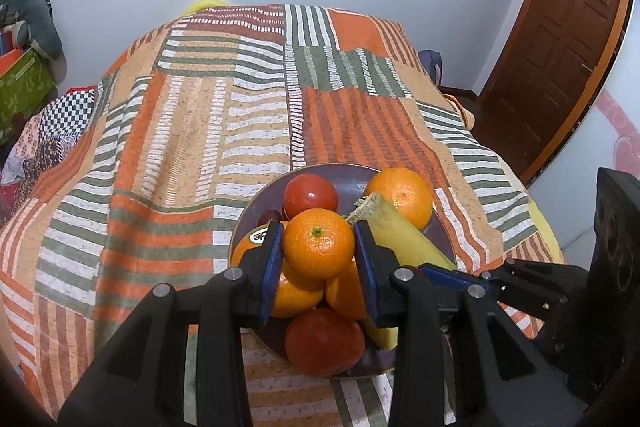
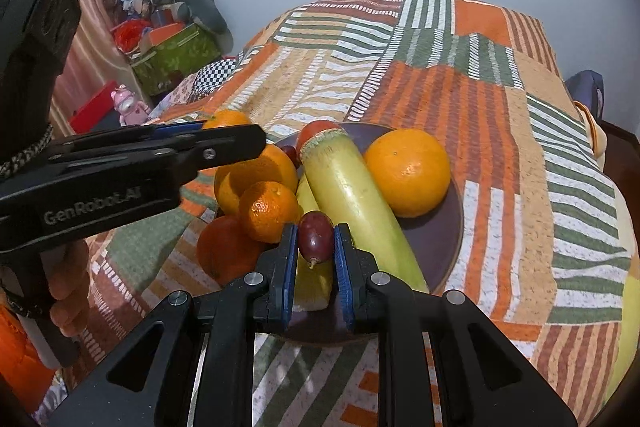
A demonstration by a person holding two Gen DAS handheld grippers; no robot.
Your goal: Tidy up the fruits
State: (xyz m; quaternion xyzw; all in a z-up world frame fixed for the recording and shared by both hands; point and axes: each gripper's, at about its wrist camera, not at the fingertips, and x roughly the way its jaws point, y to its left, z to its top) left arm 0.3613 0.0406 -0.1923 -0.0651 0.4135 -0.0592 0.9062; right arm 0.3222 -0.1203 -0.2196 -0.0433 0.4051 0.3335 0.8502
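Where it is pinched, the grape [image 2: 315, 235] gleams purple-red (stubby stem).

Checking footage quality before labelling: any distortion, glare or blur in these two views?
Left wrist: strong fisheye bend, dark vignette corners; small glare spot on the red tomato; small orange sharp. Right wrist: same curvature; dark grape sharp, no motion blur; even indoor lighting.
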